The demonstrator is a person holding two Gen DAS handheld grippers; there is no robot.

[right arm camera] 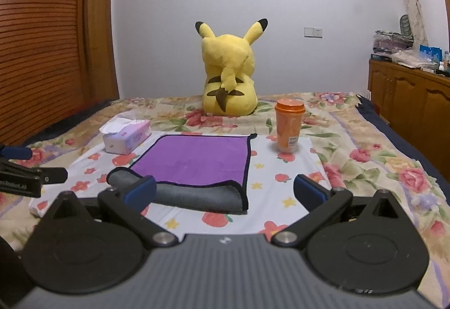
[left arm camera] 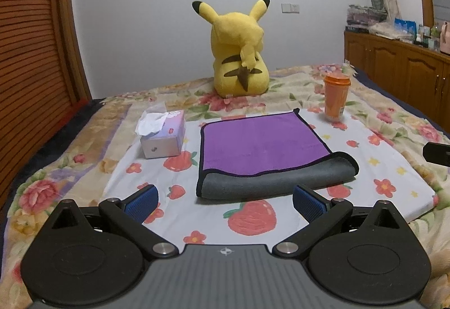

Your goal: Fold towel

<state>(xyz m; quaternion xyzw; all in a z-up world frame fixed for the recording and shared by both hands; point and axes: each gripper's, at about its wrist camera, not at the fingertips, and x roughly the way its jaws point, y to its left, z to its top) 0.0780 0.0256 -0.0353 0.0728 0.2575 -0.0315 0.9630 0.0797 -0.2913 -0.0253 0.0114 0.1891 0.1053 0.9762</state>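
Observation:
A purple towel (left arm camera: 261, 144) with a black hem lies on a white fruit-print cloth (left arm camera: 374, 151) on the bed. Its near edge is turned up, showing the grey underside (left arm camera: 270, 182). It also shows in the right wrist view (right arm camera: 194, 160), with the grey roll (right arm camera: 197, 195) nearest me. My left gripper (left arm camera: 225, 200) is open and empty, just short of the towel's near edge. My right gripper (right arm camera: 225, 192) is open and empty, over the towel's near right corner. The left gripper's tip (right arm camera: 31, 176) shows at the left of the right wrist view.
A tissue box (left arm camera: 163, 134) stands left of the towel. An orange cup with a lid (left arm camera: 336, 96) stands at its far right. A yellow plush toy (left arm camera: 239, 53) sits behind. A wooden cabinet (left arm camera: 399, 67) runs along the right, a slatted wardrobe (left arm camera: 31, 42) on the left.

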